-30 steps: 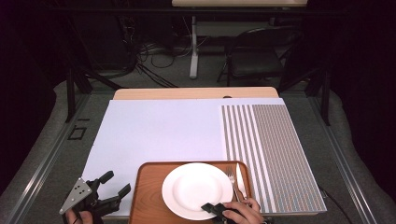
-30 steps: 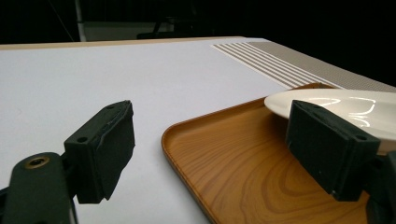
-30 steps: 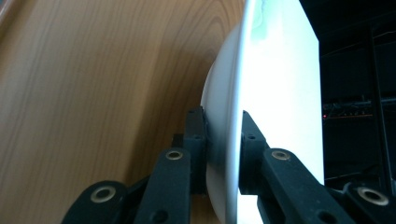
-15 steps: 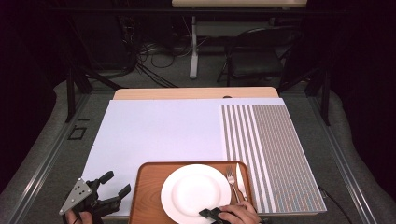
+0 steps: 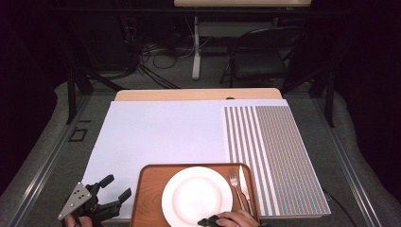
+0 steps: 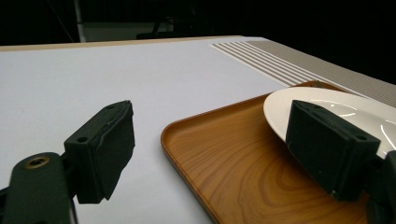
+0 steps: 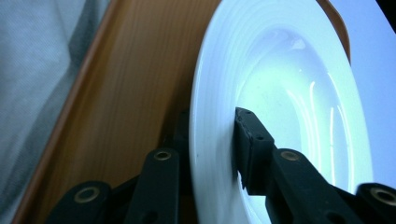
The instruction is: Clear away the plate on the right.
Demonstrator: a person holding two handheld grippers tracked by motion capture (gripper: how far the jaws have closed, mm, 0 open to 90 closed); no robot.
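Observation:
A white plate (image 5: 197,196) lies on a brown wooden tray (image 5: 149,189) at the near edge of the table. On the tray's right side, a fork (image 5: 235,182) and a knife (image 5: 244,182) lie beside the plate. My right gripper (image 5: 208,221) is at the plate's near rim. In the right gripper view the plate (image 7: 289,93) has its rim between the jaws of that gripper (image 7: 214,116), one above and one below. They have just been opening, and the upper pad stands just off the rim. My left gripper (image 5: 117,186) is open and empty left of the tray (image 6: 224,154).
The tray sits on a white mat (image 5: 161,132) with a striped placemat (image 5: 274,156) to its right. A wooden table edge (image 5: 198,93) shows at the far side. Beyond are a chair, cables and dark floor. Grey carpet surrounds the table.
My right hand has drawn back toward the bottom edge, and the plate has slid slightly nearer with it. The left gripper has not moved.

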